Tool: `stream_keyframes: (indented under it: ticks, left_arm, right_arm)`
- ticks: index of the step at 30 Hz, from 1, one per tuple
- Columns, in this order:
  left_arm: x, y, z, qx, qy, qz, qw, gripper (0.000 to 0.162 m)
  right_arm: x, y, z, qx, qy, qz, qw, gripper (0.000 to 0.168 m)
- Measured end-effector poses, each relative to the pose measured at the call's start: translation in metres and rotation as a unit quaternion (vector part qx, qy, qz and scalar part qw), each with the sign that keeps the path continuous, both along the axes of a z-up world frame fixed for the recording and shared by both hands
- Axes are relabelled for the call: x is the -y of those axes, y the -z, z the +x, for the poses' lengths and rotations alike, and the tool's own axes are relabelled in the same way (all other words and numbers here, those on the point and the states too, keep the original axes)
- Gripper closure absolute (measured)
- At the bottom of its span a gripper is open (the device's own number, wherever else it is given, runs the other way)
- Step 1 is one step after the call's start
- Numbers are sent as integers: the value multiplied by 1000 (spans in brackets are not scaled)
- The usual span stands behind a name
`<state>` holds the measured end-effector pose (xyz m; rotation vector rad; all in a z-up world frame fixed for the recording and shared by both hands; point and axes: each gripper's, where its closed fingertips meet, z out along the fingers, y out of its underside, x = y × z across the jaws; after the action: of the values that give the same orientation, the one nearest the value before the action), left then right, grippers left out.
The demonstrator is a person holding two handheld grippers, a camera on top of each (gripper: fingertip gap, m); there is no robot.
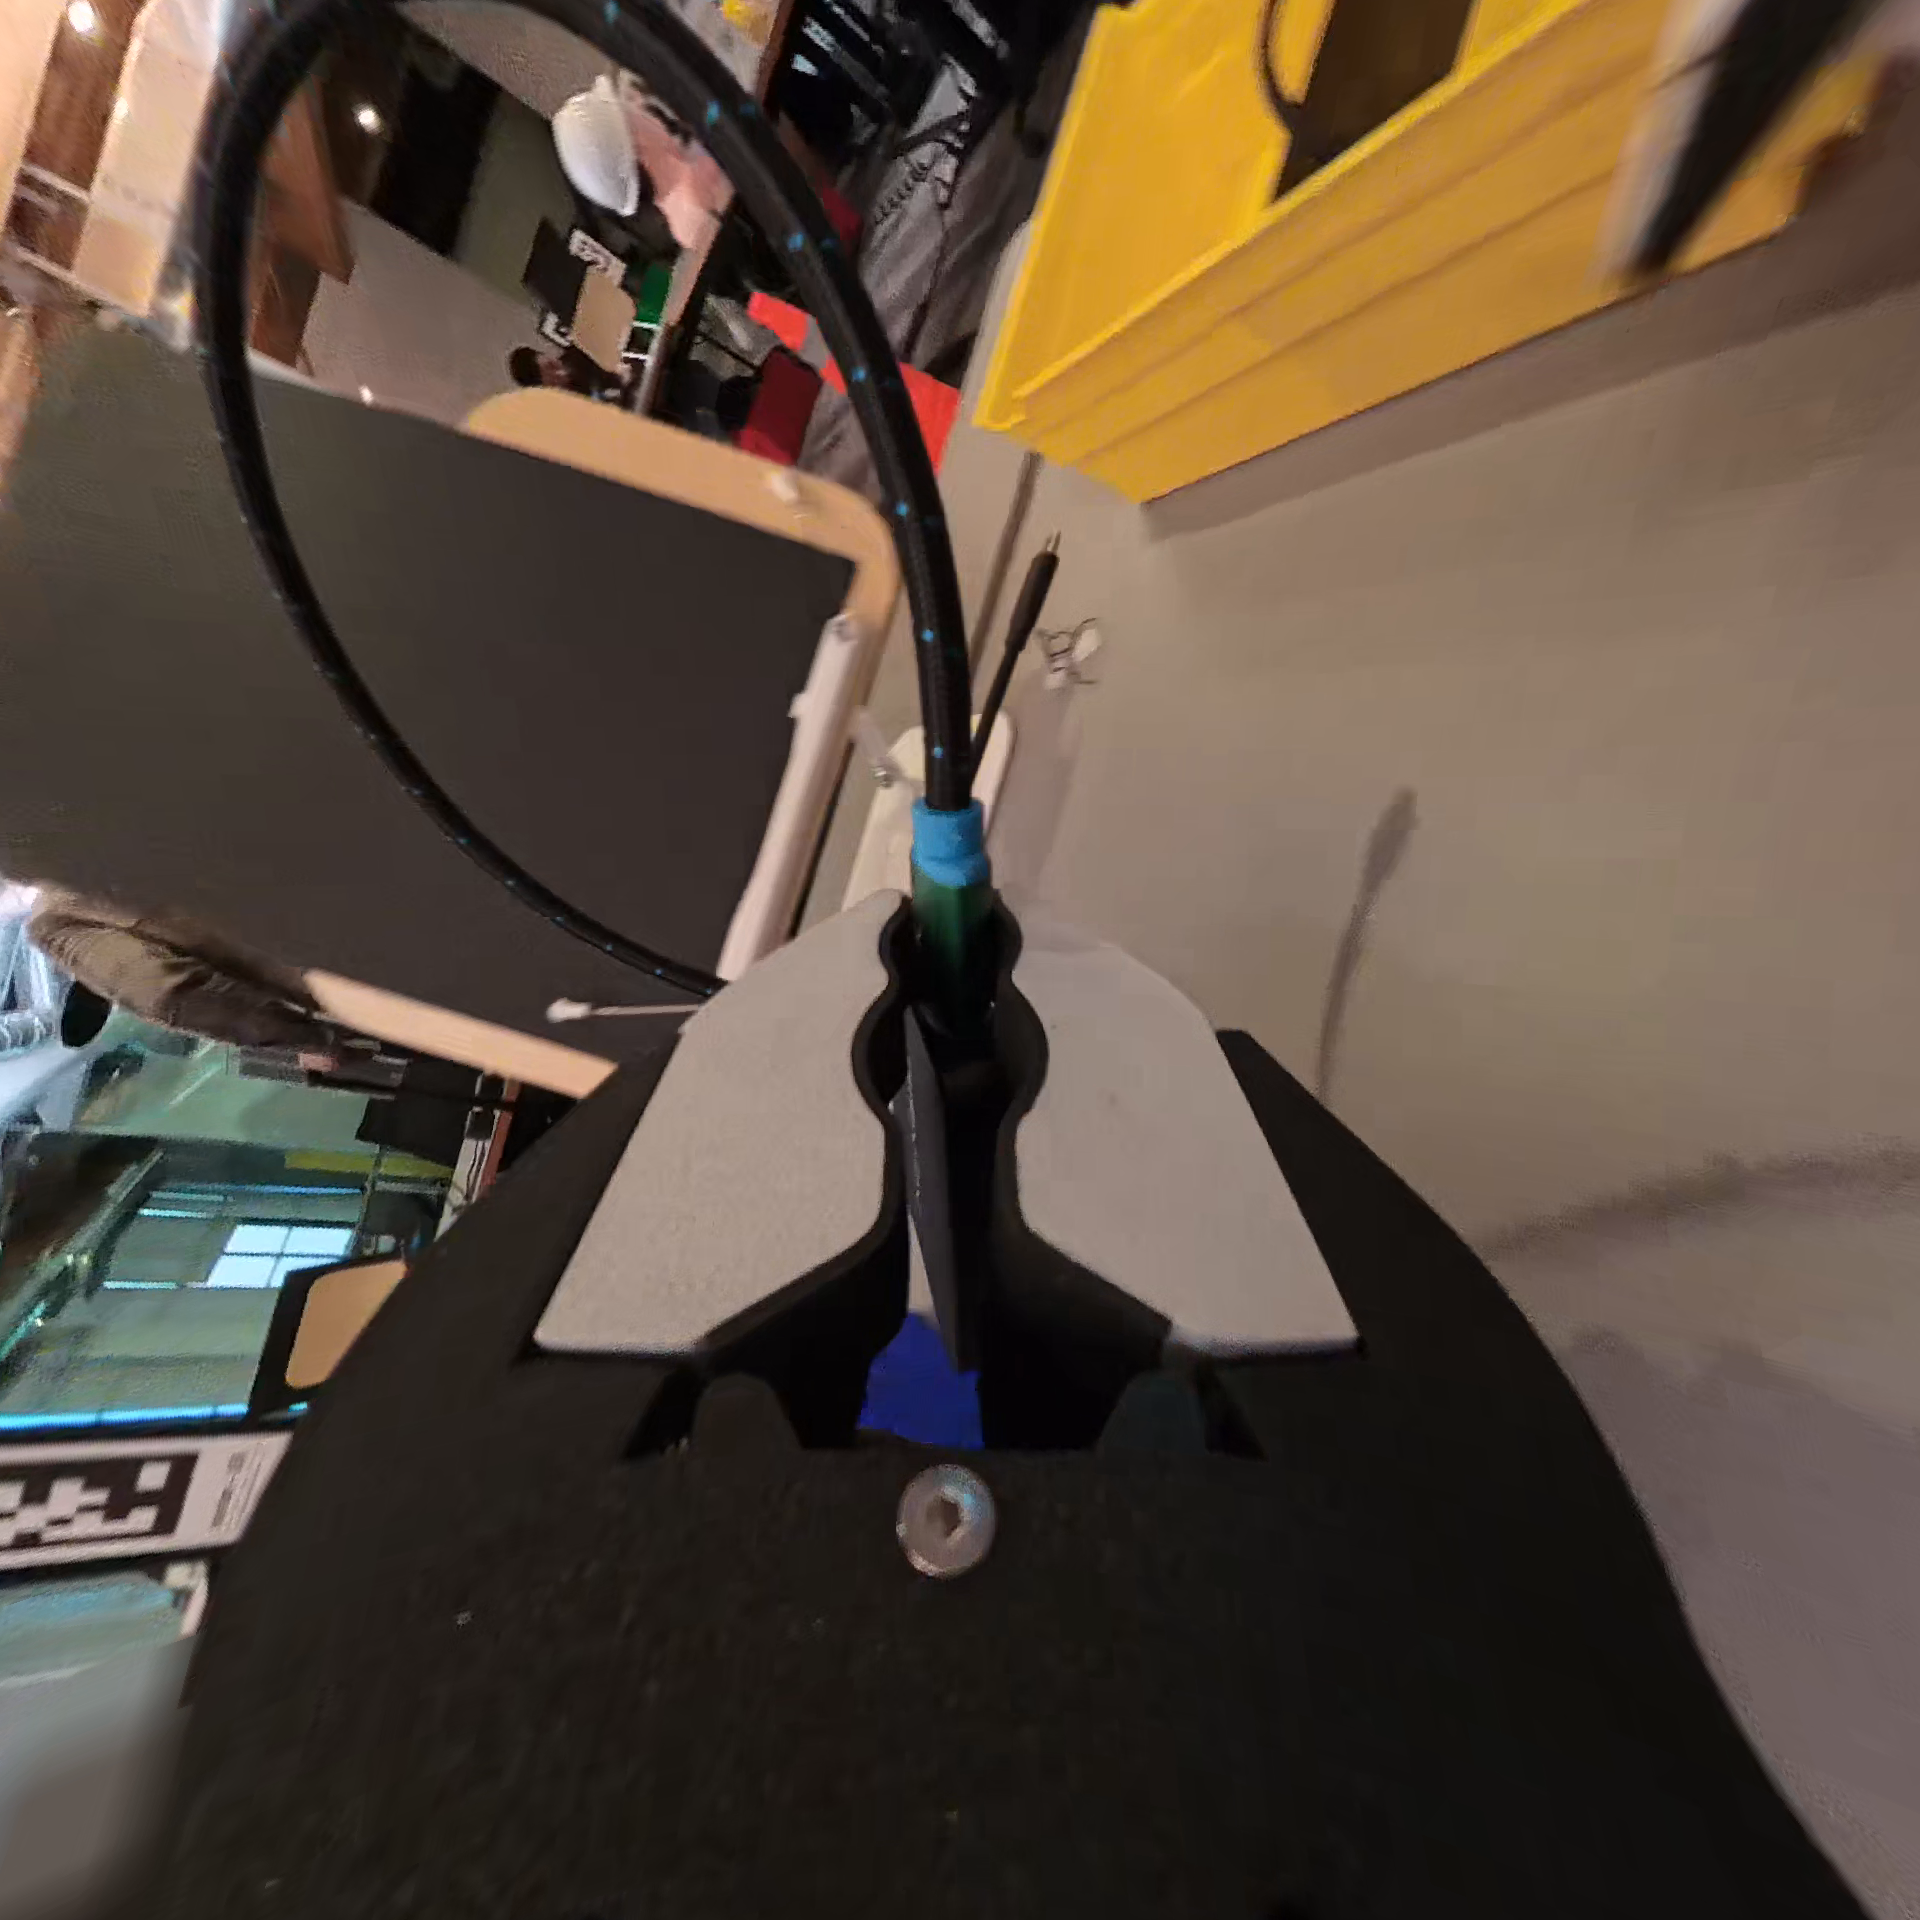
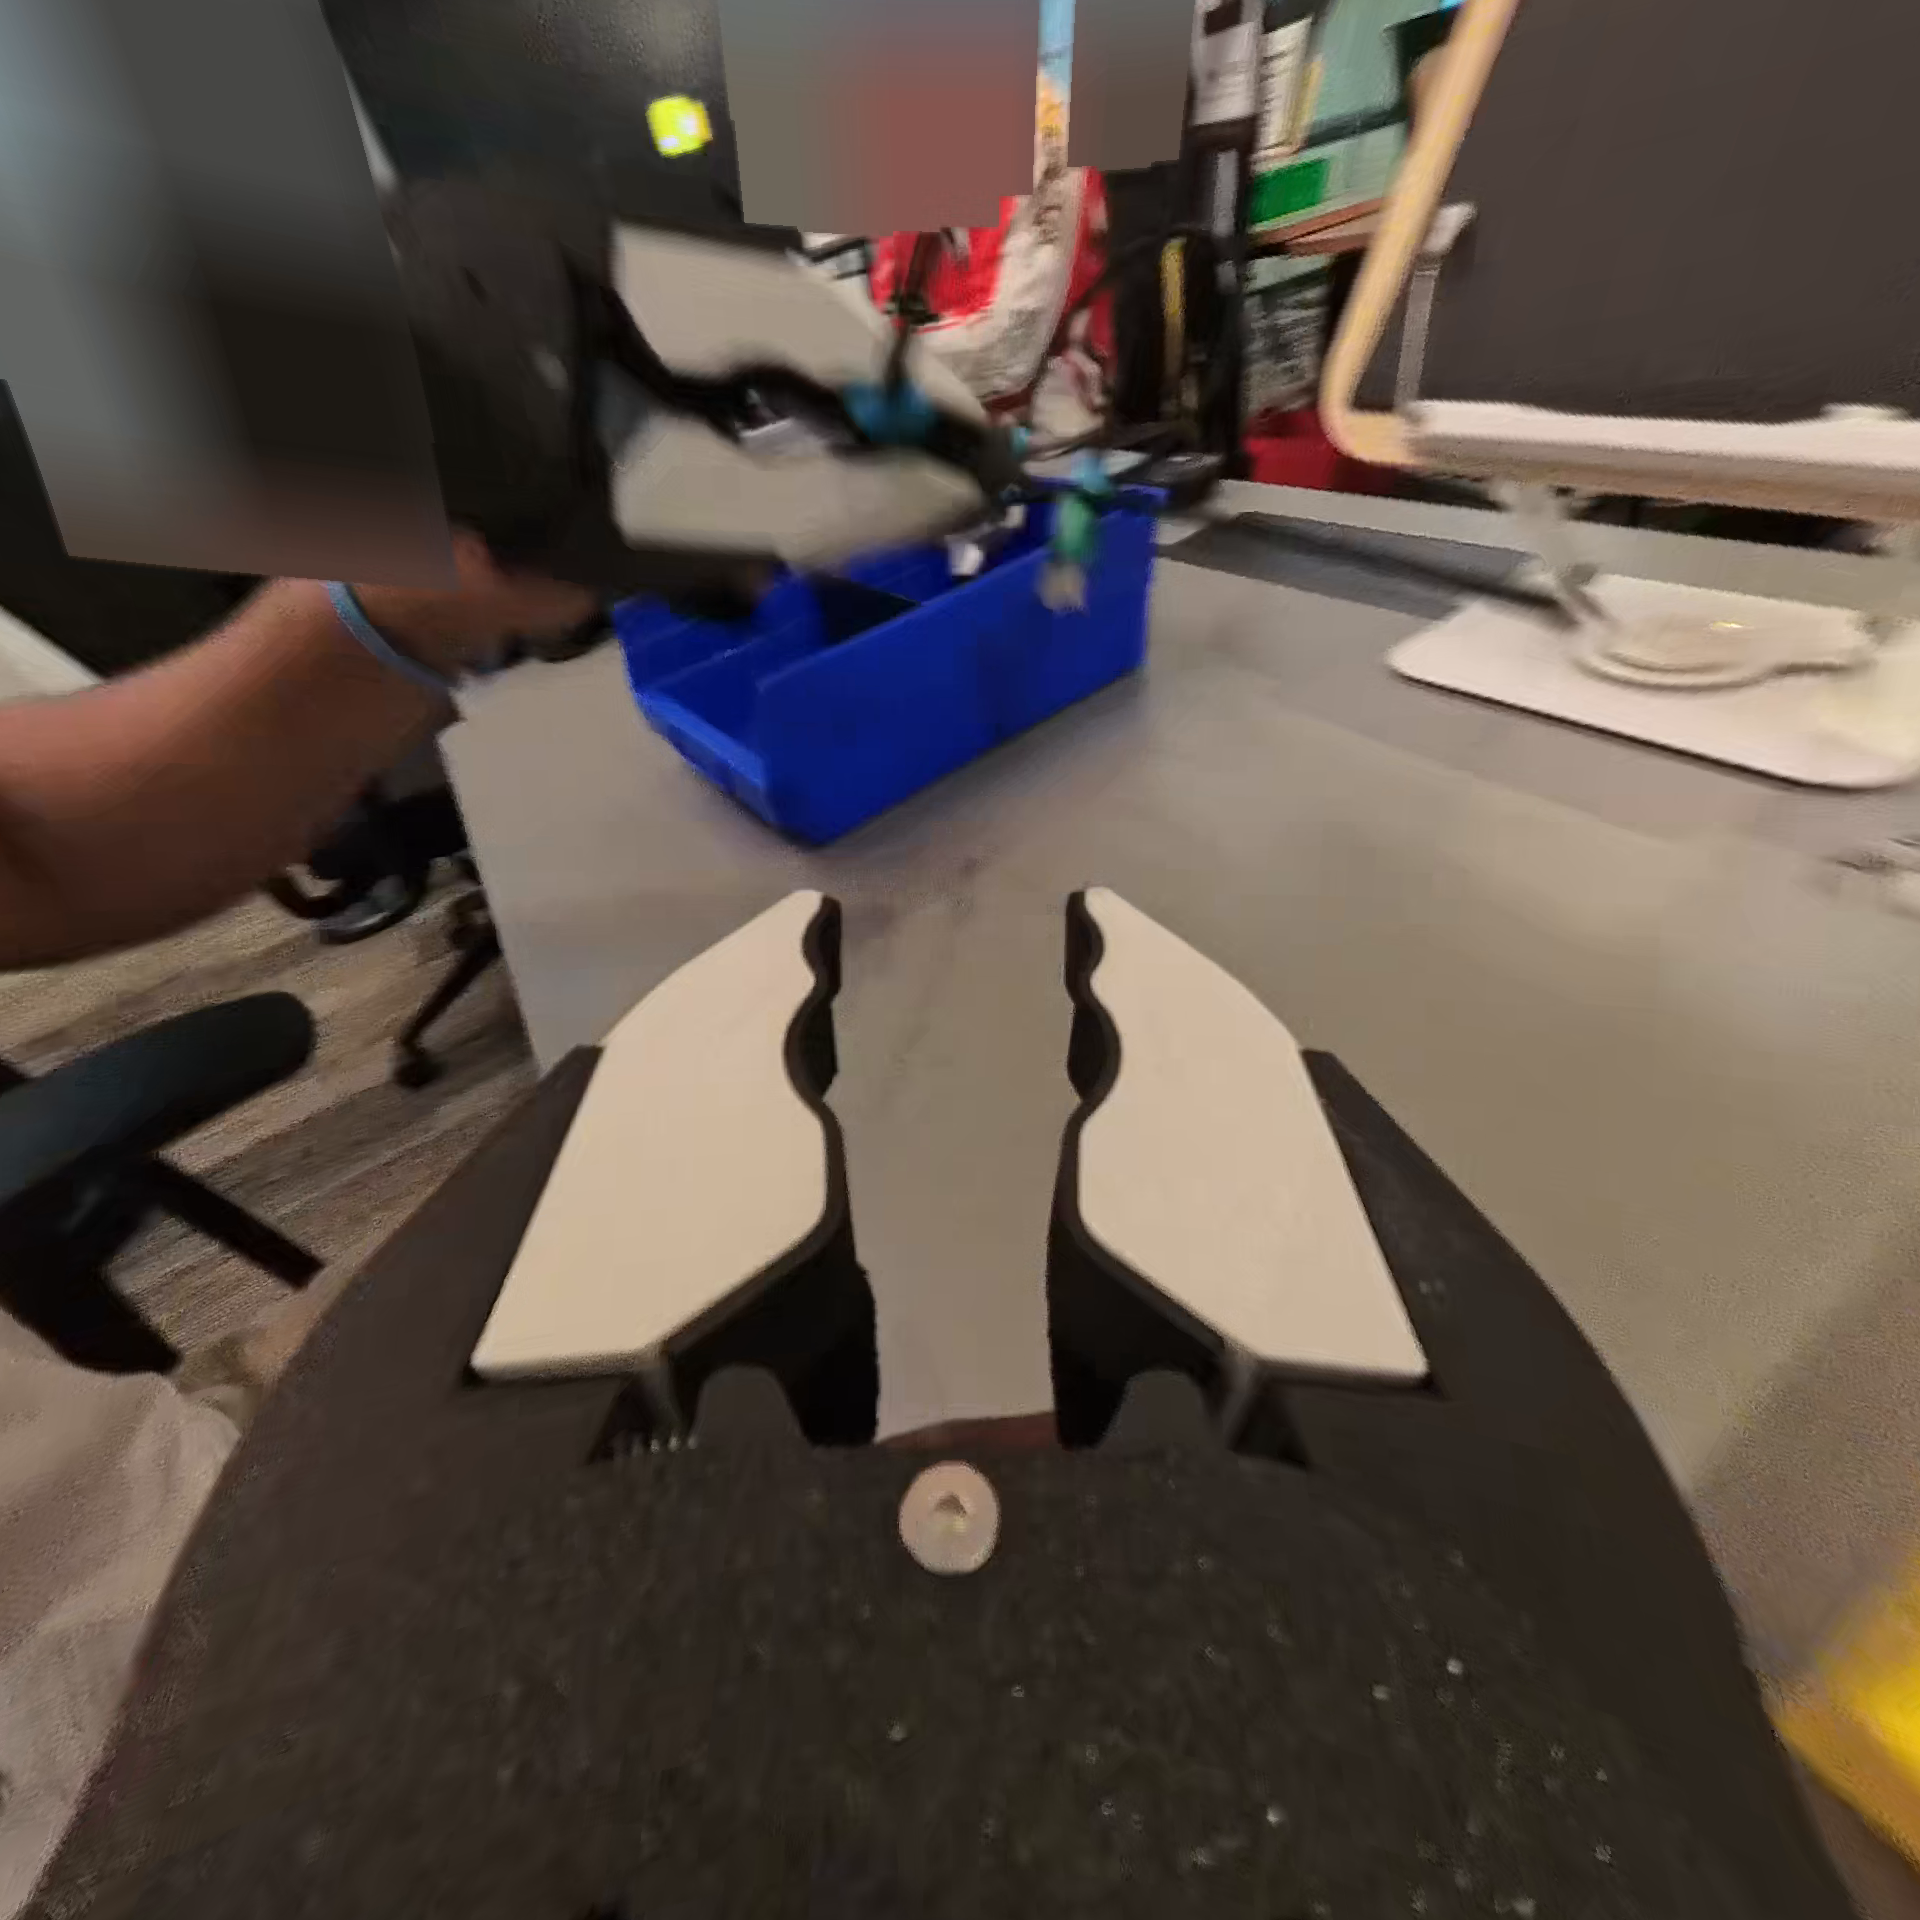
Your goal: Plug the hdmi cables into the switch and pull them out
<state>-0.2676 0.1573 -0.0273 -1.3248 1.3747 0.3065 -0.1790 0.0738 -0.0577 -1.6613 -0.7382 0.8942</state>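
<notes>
Left wrist view: left gripper (image 1: pixel 951 935) clamps HDMI plug (image 1: pixel 948 868).

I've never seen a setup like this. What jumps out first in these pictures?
Closest to the left camera, the left tongs are clamped on the green plug of a black braided cable, which loops up and round to the left. The right tongs hang open and empty over the grey table. Beyond them sits a bright blue bin, with the other tongs above it.

The black braided HDMI cable (image 1: pixel 312 727) with blue flecks loops up in the air from its green plug (image 1: pixel 951 914), which has a blue collar and is clamped upright between fingers (image 1: pixel 769 1132).
</notes>
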Motion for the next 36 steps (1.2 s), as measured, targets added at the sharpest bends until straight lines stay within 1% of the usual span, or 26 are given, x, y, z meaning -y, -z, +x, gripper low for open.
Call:
stream_keyframes:
  ticks: [3, 5, 7, 8, 9, 10, 14, 16, 18, 20, 23, 26, 28, 31, 34, 36]
  left_arm:
    - [11, 33, 28, -29, 15, 12, 999, 151]
    - [18, 45, 39, -31, 17, 12, 999, 151]
    - [24, 53, 45, -35, 12, 16, 999, 150]
    - [24, 54, 44, -35, -2, 20, 999, 151]
    - [24, 55, 43, -39, -8, 22, 999, 151]
    - [25, 57, 42, -41, -11, 23, 999, 151]
    - [31, 67, 39, -11, -24, 7, 1000, 150]
    - [32, 68, 32, -1, -33, 22, 999, 142]
    - [33, 72, 26, 2, -37, 22, 999, 133]
    - [34, 76, 22, 10, -45, 18, 999, 129]
    - [36, 80, 17, 9, -57, 26, 998, 132]
    - [43, 87, 15, 2, -49, 28, 998, 133]
    - [46, 91, 14, 10, -46, 15, 999, 133]
    - [40, 94, 11, 22, -51, 2, 998, 133]
    - [39, 97, 13, 27, -40, 2, 999, 148]
    - [39, 98, 12, 19, -38, 9, 999, 148]
  right_arm:
    - [-19, -3, -37, 6, -35, -33, 999, 125]
    - [-30, 1, -51, 2, -41, -61, 997, 126]
    - [-32, 5, -61, -12, -57, -88, 994, 129]
    - [-32, 7, -63, -18, -55, -99, 993, 133]
    - [-34, 10, -62, -19, -46, -100, 994, 138]
    - [-34, 15, -62, -9, -43, -104, 994, 147]
    - [-28, 26, -64, 33, -44, -114, 992, 148]
    - [-27, 30, -66, 48, -36, -97, 994, 148]
    - [-24, 36, -71, 53, -40, -98, 993, 148]
    - [-22, 42, -75, 66, -35, -85, 994, 148]
    - [-20, 45, -79, 81, -14, -56, 995, 148]
    - [-26, 42, -73, 85, 24, -30, 996, 148]
    - [-28, 40, -69, 65, 13, -51, 996, 148]
    - [-27, 40, -64, 25, -11, -92, 995, 148]
    - [-20, 42, -68, -6, -34, -129, 991, 148]
    - [-19, 44, -69, -11, -35, -134, 990, 148]
